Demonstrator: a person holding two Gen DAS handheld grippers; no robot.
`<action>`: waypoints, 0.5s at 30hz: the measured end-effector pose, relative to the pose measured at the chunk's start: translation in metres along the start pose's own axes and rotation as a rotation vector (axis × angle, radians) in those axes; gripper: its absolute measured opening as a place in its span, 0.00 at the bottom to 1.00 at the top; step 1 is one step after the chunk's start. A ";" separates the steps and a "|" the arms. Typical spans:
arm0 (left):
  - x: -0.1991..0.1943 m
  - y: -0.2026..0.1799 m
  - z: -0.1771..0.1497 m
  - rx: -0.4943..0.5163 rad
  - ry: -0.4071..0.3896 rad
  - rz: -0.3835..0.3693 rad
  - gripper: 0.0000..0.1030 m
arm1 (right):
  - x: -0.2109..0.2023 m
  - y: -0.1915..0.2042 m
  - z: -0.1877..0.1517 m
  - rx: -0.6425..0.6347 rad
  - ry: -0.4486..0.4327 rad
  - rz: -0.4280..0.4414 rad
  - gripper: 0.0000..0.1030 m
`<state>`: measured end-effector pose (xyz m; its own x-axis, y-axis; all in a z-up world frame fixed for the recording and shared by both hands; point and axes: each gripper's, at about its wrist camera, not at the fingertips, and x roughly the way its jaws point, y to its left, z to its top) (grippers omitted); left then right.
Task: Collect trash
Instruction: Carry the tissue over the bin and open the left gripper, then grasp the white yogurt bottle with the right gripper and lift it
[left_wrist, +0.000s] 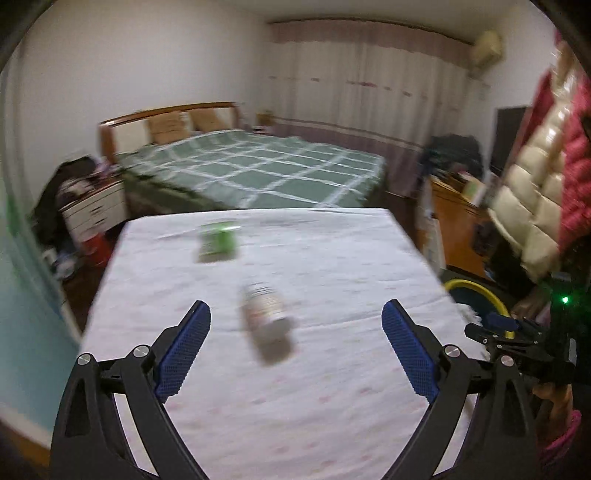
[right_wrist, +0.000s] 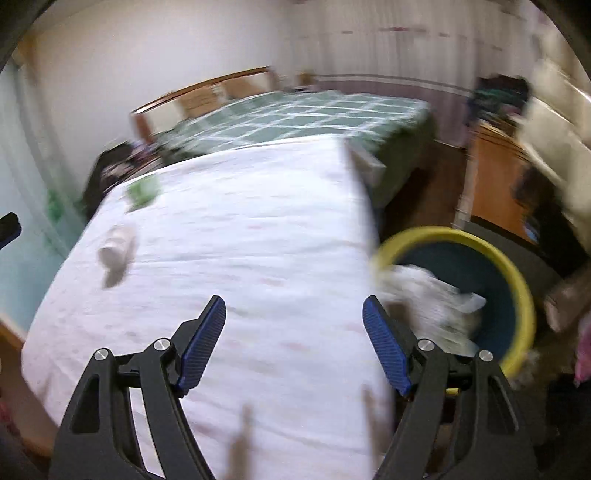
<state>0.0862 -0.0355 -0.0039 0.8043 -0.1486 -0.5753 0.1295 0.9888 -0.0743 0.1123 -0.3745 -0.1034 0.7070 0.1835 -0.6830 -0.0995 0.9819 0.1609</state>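
Observation:
A small pale bottle (left_wrist: 266, 314) lies on its side on the table's white cloth (left_wrist: 332, 258), blurred. A green packet (left_wrist: 218, 242) lies farther back to the left. My left gripper (left_wrist: 296, 312) hangs open over the cloth, and the bottle shows between its blue pads untouched. My right gripper (right_wrist: 294, 304) is open and empty above the table's right edge. Beside that edge stands a bin with a yellow rim (right_wrist: 480, 240) holding crumpled white trash (right_wrist: 428, 291). In the right wrist view the bottle (right_wrist: 116, 247) and the packet (right_wrist: 142, 192) sit far left. The right gripper (left_wrist: 498, 325) also shows in the left wrist view.
A bed with a green checked cover (left_wrist: 266, 166) stands behind the table. A white nightstand (left_wrist: 96, 214) is at the left and an orange cabinet (left_wrist: 458, 218) at the right. A person's padded jacket (left_wrist: 535, 184) fills the right edge.

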 end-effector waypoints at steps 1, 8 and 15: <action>-0.007 0.014 -0.004 -0.018 -0.006 0.030 0.90 | 0.008 0.016 0.005 -0.027 0.008 0.030 0.71; -0.029 0.080 -0.025 -0.113 -0.007 0.109 0.90 | 0.064 0.136 0.030 -0.176 0.079 0.225 0.71; -0.025 0.092 -0.035 -0.129 0.004 0.067 0.90 | 0.111 0.205 0.046 -0.212 0.104 0.251 0.71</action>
<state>0.0577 0.0597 -0.0249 0.8065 -0.0827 -0.5855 -0.0001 0.9902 -0.1400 0.2025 -0.1551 -0.1136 0.5679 0.4134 -0.7118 -0.4119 0.8914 0.1891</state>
